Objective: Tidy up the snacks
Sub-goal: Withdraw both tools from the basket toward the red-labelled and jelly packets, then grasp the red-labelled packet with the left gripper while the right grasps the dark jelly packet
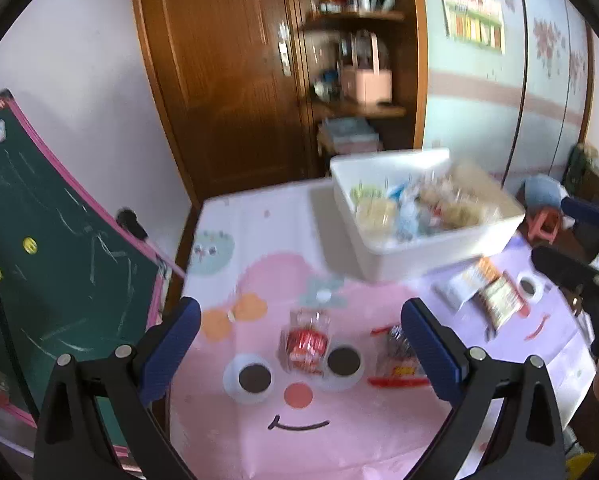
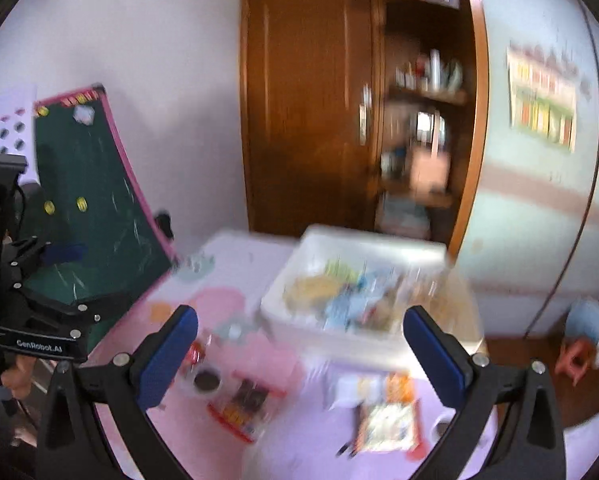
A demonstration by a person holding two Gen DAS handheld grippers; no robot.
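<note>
- Pink cartoon-face tablecloth (image 1: 331, 436) covers the table I'm working over; behind it stand a brown wooden door (image 1: 219, 72) and open shelves (image 1: 355, 60) crowded with small items I can't make out.
- A green chalkboard (image 1: 55, 248) with a pink frame leans at the far side of the table from the white bin (image 1: 419, 252), against the pale wall.
- That white bin sits at the back of the table, already heaped with yellow and blue wrapped snacks; both views are blurred, so I can't read any labels.
- My left claw (image 1: 299, 348) hangs above the cloth with its blue pads spread wide and nothing between them.
- Framed between its pads lies a red snack packet (image 1: 307, 344), in front of the bin; its long axis runs roughly toward the bin, its clear end pointing that way.
- Beside that lies a clear packet with red edges (image 1: 395, 356), long axis also roughly toward the bin.
- Two more packets, an orange-and-white packet (image 1: 471, 280) and a brown one (image 1: 499, 304), overlap just in front of the bin's near corner, tilted diagonally.
- My right claw (image 2: 299, 352) hovers in front of the bin, fingers apart and empty.
- In the right wrist view, a hand (image 2: 17, 376) grips the left tool's handle.
</note>
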